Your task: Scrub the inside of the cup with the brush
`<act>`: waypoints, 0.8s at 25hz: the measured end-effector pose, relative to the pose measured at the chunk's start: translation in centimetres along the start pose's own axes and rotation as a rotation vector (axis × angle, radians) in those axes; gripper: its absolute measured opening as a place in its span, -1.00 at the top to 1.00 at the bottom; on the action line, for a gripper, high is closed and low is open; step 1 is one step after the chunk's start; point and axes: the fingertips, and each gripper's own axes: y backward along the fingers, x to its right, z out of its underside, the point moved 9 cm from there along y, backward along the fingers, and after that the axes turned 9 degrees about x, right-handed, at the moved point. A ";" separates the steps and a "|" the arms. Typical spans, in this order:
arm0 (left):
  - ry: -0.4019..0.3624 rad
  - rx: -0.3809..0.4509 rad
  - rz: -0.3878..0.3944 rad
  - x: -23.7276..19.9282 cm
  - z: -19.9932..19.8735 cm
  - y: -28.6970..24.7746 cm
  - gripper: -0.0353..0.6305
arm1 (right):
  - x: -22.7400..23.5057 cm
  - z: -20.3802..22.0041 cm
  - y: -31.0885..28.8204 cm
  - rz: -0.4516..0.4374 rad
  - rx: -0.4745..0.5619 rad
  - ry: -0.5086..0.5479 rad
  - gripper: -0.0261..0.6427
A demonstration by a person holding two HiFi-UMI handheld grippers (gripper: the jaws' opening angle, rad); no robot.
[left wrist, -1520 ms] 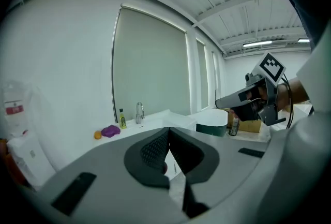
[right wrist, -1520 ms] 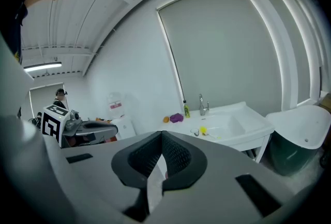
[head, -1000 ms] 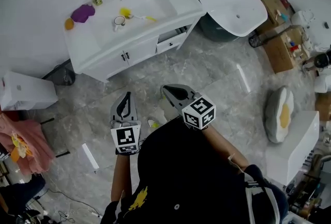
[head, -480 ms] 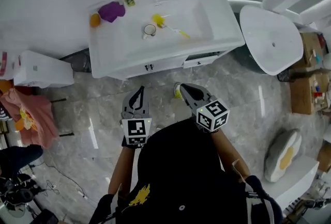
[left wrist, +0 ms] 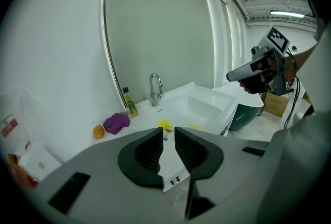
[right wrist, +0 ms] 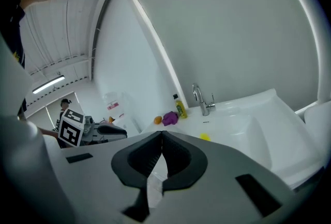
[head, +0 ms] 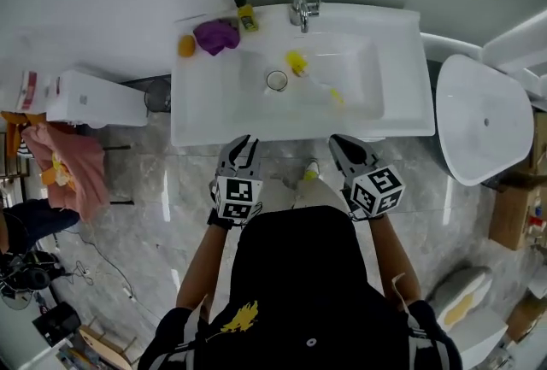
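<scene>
Grippers before the sink [head: 402,69]
From the cup [head: 276,80]: left gripper [head: 243,142] at 7 o'clock, jaws just opened narrowly, empty; right gripper [head: 340,143] at 5 o'clock, closed, empty; brush [head: 299,65] at 1 o'clock.

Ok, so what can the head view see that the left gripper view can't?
Only the head view shows the yellow print on the person's black top. Only the left gripper view shows the ceiling light. Both show the tap, the bottle, the purple cloth, the orange and the yellow brush in the sink.
</scene>
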 end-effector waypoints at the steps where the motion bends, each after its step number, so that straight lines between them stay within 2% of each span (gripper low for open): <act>1: 0.001 -0.026 0.011 -0.5 0.9 -1.1 0.64 | 0.8 -0.1 -0.8 0.004 -0.010 0.004 0.84; 4: -0.043 -0.136 0.047 -3.1 4.5 -5.6 0.59 | 3.3 -0.3 -4.3 0.034 -0.044 0.026 0.84; 7: -0.115 -0.200 0.098 -5.5 7.2 -9.4 0.58 | 4.2 -0.7 -7.6 0.054 -0.075 0.076 0.84; 11: -0.103 -0.227 0.175 -7.5 8.8 -13.4 0.47 | 5.4 -0.6 -11.3 0.101 -0.150 0.232 0.83; 14: -0.097 -0.249 0.217 -9.0 9.8 -16.9 0.40 | 8.1 0.3 -13.9 0.148 -0.233 0.299 0.83; 20: -0.100 -0.328 0.288 -9.7 12.4 -22.7 0.38 | 15.3 6.0 -20.6 0.101 -0.502 0.401 0.57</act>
